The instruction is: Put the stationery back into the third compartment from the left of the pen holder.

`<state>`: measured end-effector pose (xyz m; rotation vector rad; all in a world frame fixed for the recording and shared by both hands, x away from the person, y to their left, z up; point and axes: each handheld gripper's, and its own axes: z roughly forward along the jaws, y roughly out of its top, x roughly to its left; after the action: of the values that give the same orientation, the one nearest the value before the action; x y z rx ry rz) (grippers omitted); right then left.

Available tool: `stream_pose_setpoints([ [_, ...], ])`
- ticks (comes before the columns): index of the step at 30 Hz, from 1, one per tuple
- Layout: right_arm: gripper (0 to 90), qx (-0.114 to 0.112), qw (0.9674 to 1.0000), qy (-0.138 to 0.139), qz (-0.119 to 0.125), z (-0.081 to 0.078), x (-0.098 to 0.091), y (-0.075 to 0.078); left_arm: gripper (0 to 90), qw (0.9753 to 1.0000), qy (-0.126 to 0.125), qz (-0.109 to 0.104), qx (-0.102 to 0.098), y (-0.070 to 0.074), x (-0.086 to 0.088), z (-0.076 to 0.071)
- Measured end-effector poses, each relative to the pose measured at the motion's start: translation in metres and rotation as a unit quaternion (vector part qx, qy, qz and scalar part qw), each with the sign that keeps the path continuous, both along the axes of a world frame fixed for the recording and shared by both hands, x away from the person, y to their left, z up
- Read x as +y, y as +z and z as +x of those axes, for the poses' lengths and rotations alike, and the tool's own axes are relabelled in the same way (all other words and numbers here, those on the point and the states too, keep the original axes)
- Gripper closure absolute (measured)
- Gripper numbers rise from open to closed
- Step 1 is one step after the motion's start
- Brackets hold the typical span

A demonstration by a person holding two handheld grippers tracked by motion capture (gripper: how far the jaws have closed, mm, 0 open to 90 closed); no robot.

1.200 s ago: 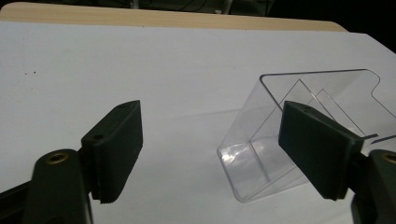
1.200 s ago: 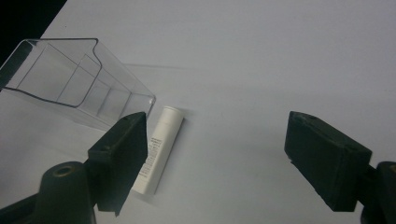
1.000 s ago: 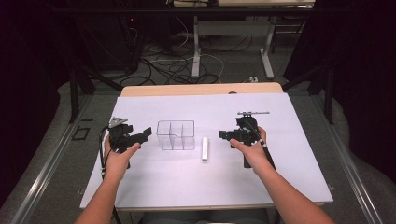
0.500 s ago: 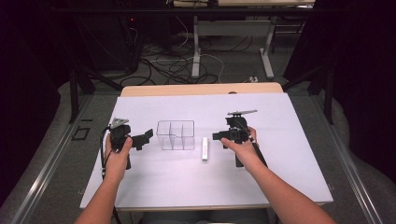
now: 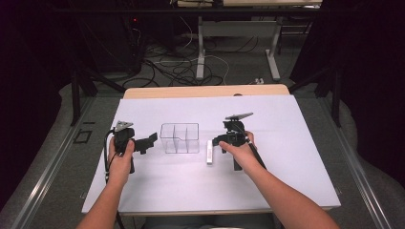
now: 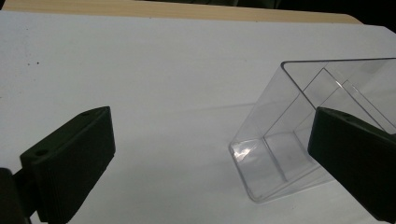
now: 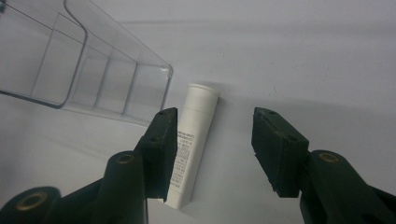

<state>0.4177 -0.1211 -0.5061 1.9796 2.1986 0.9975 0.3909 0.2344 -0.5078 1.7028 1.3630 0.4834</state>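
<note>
Two grippers work around a clear plastic box (image 5: pixel 179 138) that stands on the white table cover (image 5: pixel 286 124). A white tube (image 5: pixel 209 151) lies flat on the cover just beside the box, on the side toward the right gripper (image 5: pixel 220 143), with its capped end pointing away from the person. In the right gripper view the tube (image 7: pixel 192 144) sits between the jaws but off-centre: one jaw is right against its side while the other stands well apart from it, so nothing is clamped yet, though the jaws have just been closing in. The left gripper (image 5: pixel 152 139) hovers on the opposite side of the box with its jaws spread wide and nothing between them; in the left gripper view the near corner of the box (image 6: pixel 280 154) shows past one jaw.

The risk, as I judge it, comes from that lopsided approach. If the jaws close as they stand, the far one could push the round tube sideways so that it rolls against the box wall or slips out. A low, tilted grip could also nudge the light box, since the left gripper is not steadying it.
</note>
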Motion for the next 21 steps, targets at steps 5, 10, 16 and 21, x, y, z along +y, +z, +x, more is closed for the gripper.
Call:
stream_pose_setpoints([
  [5,54.1,0.017,0.9998,0.000,0.005,0.003,0.005,-0.008,0.7,1.0000,0.005,0.000,0.001,0.001,0.003,0.000],
  [10,54.4,0.029,0.9996,-0.002,0.002,0.003,0.011,-0.014,0.9,1.0000,0.007,0.000,0.003,0.000,0.004,0.001],
  [16,55.3,0.038,0.9993,-0.003,0.008,0.005,0.014,-0.020,1.2,1.0000,0.006,0.000,0.003,-0.002,0.003,0.001],
  [21,55.9,0.046,0.9989,0.000,-0.001,0.007,0.017,-0.024,1.2,1.0000,0.007,0.000,0.004,-0.002,0.003,0.001],
])
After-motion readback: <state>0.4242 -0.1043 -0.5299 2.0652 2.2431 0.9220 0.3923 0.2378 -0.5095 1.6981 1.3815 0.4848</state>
